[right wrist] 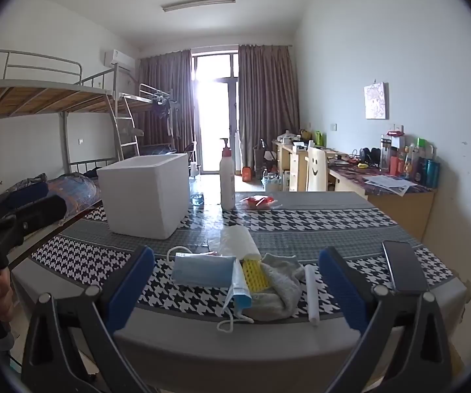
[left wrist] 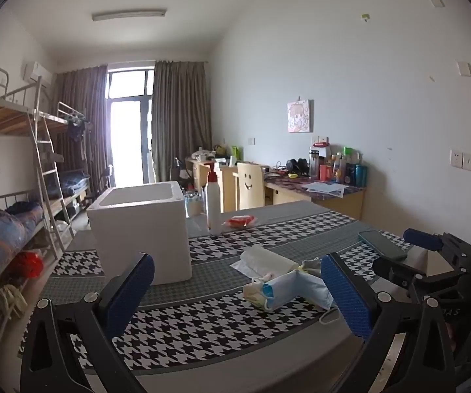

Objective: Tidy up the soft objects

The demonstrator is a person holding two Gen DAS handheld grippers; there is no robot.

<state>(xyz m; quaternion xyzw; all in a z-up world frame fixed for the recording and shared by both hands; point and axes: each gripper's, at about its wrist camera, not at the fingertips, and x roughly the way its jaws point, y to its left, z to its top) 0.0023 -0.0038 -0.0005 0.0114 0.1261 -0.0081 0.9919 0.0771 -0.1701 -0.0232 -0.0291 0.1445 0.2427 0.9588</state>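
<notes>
A pile of soft things lies near the table's front edge: a blue face mask (right wrist: 201,270), a grey sock (right wrist: 281,286), a yellow sponge (right wrist: 255,275) and a white wrapped roll (right wrist: 240,239). The mask also shows in the left wrist view (left wrist: 296,290) with the roll (left wrist: 265,258). A white foam box (left wrist: 143,229) (right wrist: 145,195) stands open at the left. My left gripper (left wrist: 238,290) is open and empty, just before the pile. My right gripper (right wrist: 237,286) is open and empty, with the pile between its fingers' line of sight. The right gripper's body shows in the left wrist view (left wrist: 432,262).
A pump bottle (right wrist: 227,180) and a red packet (right wrist: 256,202) stand at the table's far side. A phone (right wrist: 402,270) lies at the right edge. A white stick (right wrist: 311,291) lies beside the sock. The houndstooth tablecloth (right wrist: 301,219) covers the table. Bunk beds are at the left.
</notes>
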